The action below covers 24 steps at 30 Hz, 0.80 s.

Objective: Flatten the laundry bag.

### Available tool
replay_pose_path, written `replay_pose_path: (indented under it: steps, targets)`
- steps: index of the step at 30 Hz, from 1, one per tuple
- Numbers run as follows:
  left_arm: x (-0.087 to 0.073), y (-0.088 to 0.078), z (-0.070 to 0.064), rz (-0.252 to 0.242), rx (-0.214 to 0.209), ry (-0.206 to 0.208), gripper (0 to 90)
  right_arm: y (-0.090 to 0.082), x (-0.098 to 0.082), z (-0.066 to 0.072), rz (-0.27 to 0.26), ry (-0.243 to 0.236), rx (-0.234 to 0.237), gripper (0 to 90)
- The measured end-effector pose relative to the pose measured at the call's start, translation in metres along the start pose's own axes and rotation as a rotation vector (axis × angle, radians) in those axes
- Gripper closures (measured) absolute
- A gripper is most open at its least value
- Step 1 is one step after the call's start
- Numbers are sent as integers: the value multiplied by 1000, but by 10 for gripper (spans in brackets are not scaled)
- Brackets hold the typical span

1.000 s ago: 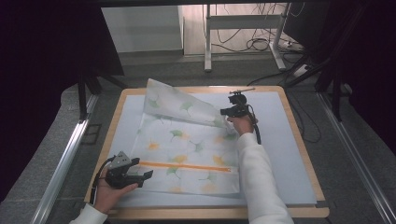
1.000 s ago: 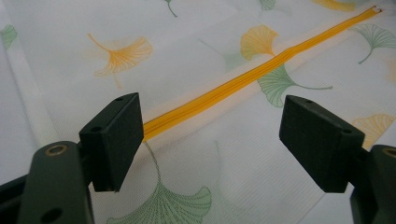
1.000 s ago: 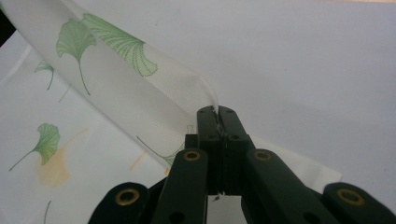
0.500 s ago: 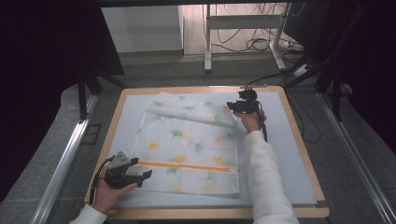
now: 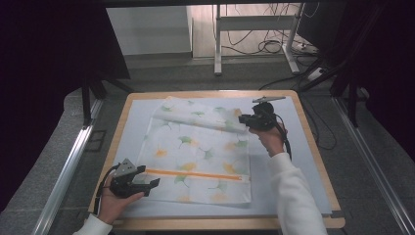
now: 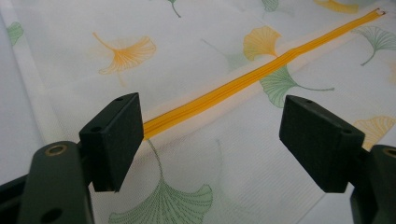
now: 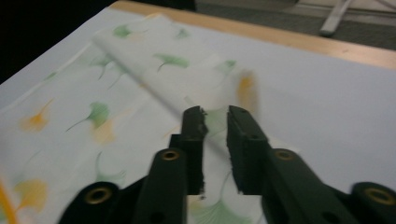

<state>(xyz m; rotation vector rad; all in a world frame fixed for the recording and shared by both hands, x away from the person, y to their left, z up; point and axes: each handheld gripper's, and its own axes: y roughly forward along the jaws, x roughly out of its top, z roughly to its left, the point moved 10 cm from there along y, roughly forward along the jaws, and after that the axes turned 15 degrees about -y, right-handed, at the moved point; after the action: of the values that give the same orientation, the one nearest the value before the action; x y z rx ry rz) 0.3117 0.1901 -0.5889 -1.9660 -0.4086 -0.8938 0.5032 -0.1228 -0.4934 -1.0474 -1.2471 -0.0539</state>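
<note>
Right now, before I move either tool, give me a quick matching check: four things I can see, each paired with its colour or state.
Things:
1. left tool
2. zipper
3. far edge of the leaf-print cloth
4. table rim

Colours or states:
A. folded over onto the cloth itself
B. light wood
C. jaws wide apart, nothing gripped
D. orange

Pairs: 1-C, 2-D, 3-A, 4-B

blur: right gripper view smears the cloth [image 7: 116, 84] (leaf prints soft) | cut off: orange zipper [image 6: 243, 84] runs out at the far right edge | unclear: whether right gripper [image 7: 215, 122] pinches fabric
</note>
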Motion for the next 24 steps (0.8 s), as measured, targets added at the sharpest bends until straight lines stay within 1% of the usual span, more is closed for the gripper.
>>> replay_pose_path:
  steps: [2,3,4,6,10,12,13,14,15,18,21,24]
  targets:
    - [0,0,0,1,0,1,214,1,-3,9,5,-24,32,880]
    - [0,0,0,1,1,1,214,4,-5,15,17,-33,56,887]
    - [0,0,0,1,1,1,214,6,-6,18,26,-41,68,888]
    - [0,0,0,1,2,2,214,11,-10,25,47,-56,87,889]
    - [0,0,0,2,3,2,214,27,-17,34,90,-81,105,889]
    - [0,0,0,2,2,1,213,34,-19,36,107,-89,109,889]
    - [0,0,0,2,2,1,213,34,-19,36,107,-89,109,889]
    - [0,1,0,2,2,0,212,43,-20,39,120,-107,115,889]
    - [0,1,0,3,2,1,212,46,-21,41,124,-110,122,888]
    - [0,1,0,3,1,1,211,57,-23,42,138,-116,123,889]
    - [-1,1,0,3,1,2,211,66,-25,41,162,-126,108,889]
    - [-1,1,0,5,1,2,212,75,-27,38,173,-133,90,889]
